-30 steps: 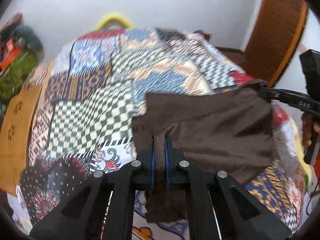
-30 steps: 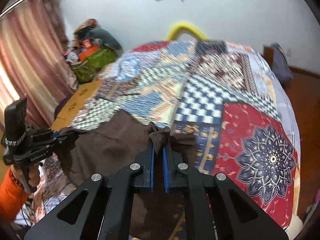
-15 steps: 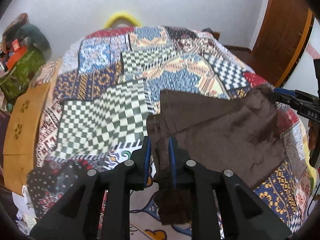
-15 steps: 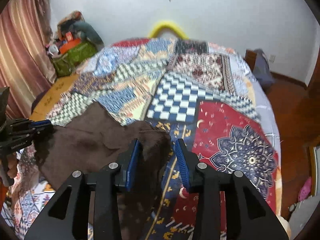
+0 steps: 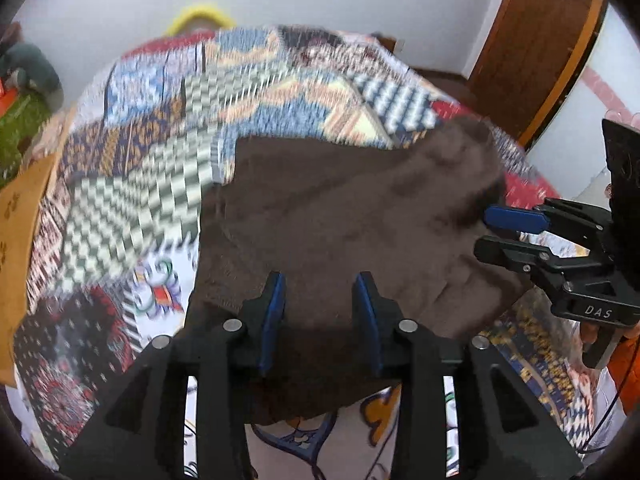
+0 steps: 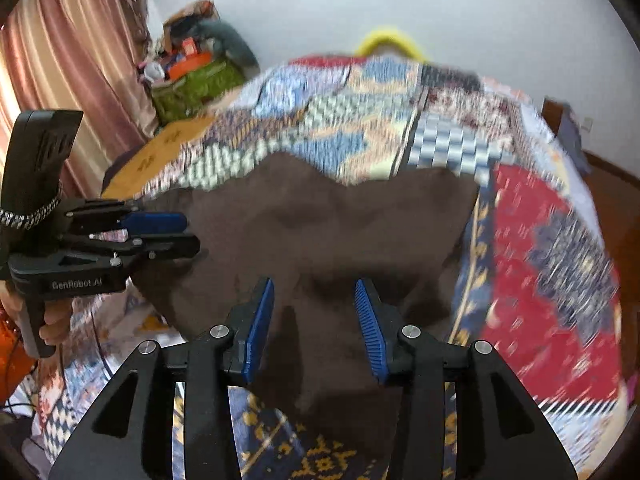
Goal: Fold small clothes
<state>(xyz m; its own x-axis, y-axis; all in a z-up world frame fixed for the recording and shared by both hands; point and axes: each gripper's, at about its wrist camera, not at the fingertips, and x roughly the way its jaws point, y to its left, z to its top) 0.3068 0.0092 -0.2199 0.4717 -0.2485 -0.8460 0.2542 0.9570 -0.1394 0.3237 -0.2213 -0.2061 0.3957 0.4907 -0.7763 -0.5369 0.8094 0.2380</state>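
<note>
Fingers of the left gripper [image 5: 320, 320] fill the bottom centre of the left wrist view, and they stand apart. Its jaws have just been opening, and nothing is pinched between them. The brown cloth [image 5: 340, 220] lies under the gap, not pressed by the blue pads. The right gripper [image 6: 314, 324] at the bottom centre of its own view is the same: its jaws have just been opening, its fingers are spread, and the cloth only passes below them.

A little farther, the cloth is spread across the middle of both frames on the patchwork bedspread [image 5: 160, 184]. It seems to be doubled over, with its near edge hanging toward the cameras and its far edge in a wavy line, but the blur hides the layers. At the right edge of the left wrist view the other gripper reaches in from the side, its tips beside the cloth's right edge.

Farther back, a yellow curved thing [image 6: 390, 42] shows behind the bed against the white wall. A pink curtain [image 6: 68, 60] hangs at the upper left of the right wrist view.

I judge that a fold was just laid and both sides released. The next move probably calls for a new hold on one edge or two corners, pinching all layers together so that the cloth does not slide open.
</note>
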